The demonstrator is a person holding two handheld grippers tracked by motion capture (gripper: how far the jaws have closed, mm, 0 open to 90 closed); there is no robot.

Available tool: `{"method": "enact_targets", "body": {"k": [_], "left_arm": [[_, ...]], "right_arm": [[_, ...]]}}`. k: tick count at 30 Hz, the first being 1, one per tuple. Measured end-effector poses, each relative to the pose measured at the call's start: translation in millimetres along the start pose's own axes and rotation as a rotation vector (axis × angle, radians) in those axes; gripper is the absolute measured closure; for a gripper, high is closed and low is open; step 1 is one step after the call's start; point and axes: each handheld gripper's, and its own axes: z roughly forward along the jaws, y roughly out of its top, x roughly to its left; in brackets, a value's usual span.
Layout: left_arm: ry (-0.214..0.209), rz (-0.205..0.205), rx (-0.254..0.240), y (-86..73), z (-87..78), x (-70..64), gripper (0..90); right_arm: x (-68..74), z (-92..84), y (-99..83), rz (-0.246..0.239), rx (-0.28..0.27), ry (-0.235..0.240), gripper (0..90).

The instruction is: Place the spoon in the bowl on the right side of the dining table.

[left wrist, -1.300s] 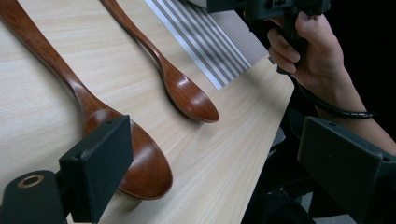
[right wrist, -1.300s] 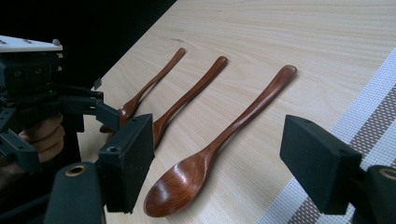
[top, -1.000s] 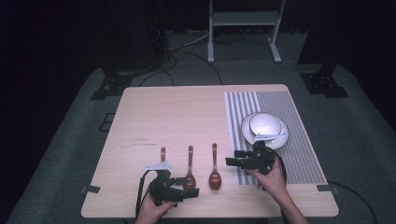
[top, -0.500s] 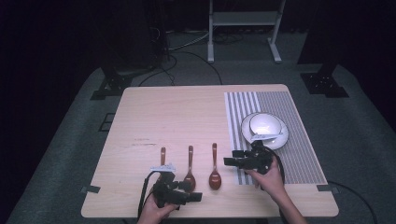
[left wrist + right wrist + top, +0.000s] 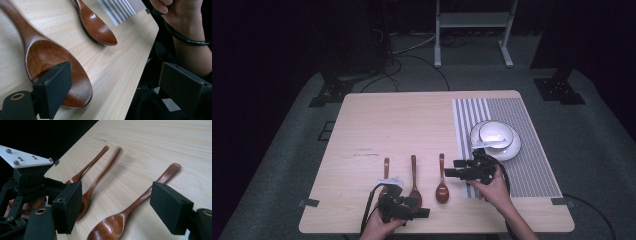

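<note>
left gripper (image 5: 404, 207): held low at the 6 o'clock edge of the surface (image 5: 412, 120), fingers spread wide, nothing gripped; one finger (image 5: 53, 87) is seen over the bowl of the middle spoon (image 5: 414, 181), contact cannot be told.
right gripper (image 5: 464, 171): fingers wide, nothing held; seen hovering at 3 o'clock of the right spoon (image 5: 442, 180).
spoons: three laid side by side, handles toward 12 o'clock; left spoon (image 5: 385, 172) partly covered by the left gripper.
bowl (image 5: 496, 136): set on the striped mat (image 5: 522, 150), at 1 o'clock of the right gripper.
</note>
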Motion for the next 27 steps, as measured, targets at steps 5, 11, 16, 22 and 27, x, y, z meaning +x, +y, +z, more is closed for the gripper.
{"method": "enact_targets", "body": {"k": [5,11,16,22,27], "left_arm": [[-0.005,0.002,0.001,-0.3,-0.3,1.1,10.0],[-0.006,0.002,-0.003,-0.6,-0.5,1.5,10.0],[-0.007,0.0,-0.004,-0.6,-0.5,1.6,10.0],[-0.01,-0.002,-0.005,-0.5,-0.7,1.9,10.0],[-0.01,-0.005,-0.005,-0.6,-0.6,1.7,10.1]], "right_arm": [[2.1,13.6,8.4,-0.004,0.032,0.004,25.1],[2.8,26.9,14.8,-0.005,0.064,0.016,25.1],[3.4,33.2,18.2,-0.01,0.079,0.021,25.1],[0.2,45.4,20.8,0.004,0.115,0.026,25.1],[-1.5,52.6,24.2,0.014,0.134,0.026,25.1]]}}
